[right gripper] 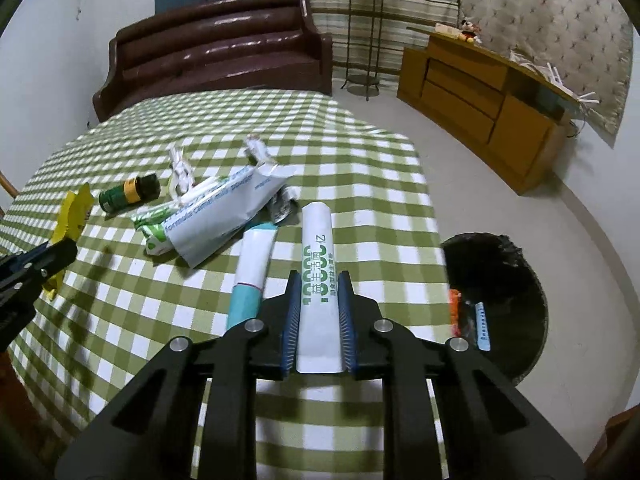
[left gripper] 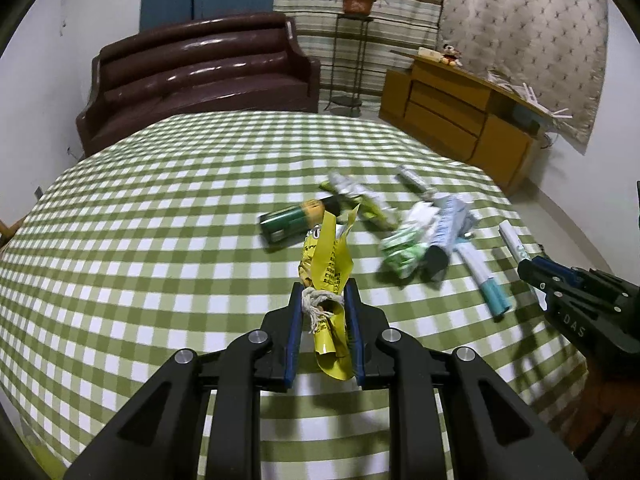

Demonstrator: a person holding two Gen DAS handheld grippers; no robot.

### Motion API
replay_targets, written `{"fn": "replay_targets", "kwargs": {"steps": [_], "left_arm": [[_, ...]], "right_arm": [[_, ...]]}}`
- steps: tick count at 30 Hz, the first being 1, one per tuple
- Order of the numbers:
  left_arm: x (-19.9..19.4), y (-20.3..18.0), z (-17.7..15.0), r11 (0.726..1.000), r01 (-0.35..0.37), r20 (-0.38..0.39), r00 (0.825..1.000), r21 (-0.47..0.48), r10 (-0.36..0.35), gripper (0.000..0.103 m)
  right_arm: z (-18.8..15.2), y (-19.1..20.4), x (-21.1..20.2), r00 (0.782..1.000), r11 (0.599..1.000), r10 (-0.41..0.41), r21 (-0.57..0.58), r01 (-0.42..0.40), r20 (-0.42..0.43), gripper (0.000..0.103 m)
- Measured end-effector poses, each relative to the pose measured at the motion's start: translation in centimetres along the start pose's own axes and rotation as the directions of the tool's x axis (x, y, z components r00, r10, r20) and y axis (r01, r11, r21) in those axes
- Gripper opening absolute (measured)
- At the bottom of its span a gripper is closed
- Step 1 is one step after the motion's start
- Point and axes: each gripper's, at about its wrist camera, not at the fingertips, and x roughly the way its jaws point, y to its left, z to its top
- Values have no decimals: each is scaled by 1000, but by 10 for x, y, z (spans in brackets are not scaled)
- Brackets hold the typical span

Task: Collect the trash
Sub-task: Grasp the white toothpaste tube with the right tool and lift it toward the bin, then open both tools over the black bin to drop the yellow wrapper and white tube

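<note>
My left gripper (left gripper: 323,287) is shut on a crumpled yellow wrapper (left gripper: 328,258) with a knot of white string, held above the green checked tablecloth (left gripper: 160,220). My right gripper (right gripper: 319,278) is shut on a white tube with green print (right gripper: 318,264); its blue pads press both sides. In the left wrist view the right gripper (left gripper: 532,270) enters from the right edge. On the cloth lie a green can (right gripper: 128,194), a white and green pouch (right gripper: 216,212), a white tube with a teal cap (right gripper: 252,272) and crumpled foil wrappers (right gripper: 180,172).
A black-lined bin (right gripper: 504,280) stands on the floor right of the table, with an orange scrap and a small blue-white packet inside. Behind the table are a brown sofa (right gripper: 216,40), a plant stand (right gripper: 366,32) and a wooden cabinet (right gripper: 480,96).
</note>
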Motion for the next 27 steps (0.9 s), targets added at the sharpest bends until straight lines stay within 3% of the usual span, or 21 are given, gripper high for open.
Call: {"fn": "replay_targets", "kwargs": {"steps": [9, 18, 27], "left_arm": [[-2, -59, 15, 993, 88, 36, 995, 79, -91, 21], [11, -141, 28, 965, 198, 41, 977, 171, -208, 21], [32, -207, 33, 940, 246, 18, 966, 236, -257, 21]], "right_arm": [[-2, -59, -25, 995, 994, -81, 83, 76, 52, 18], [-7, -120, -37, 983, 973, -169, 172, 155, 73, 18], [-9, -158, -38, 973, 957, -214, 217, 192, 82, 18]]}}
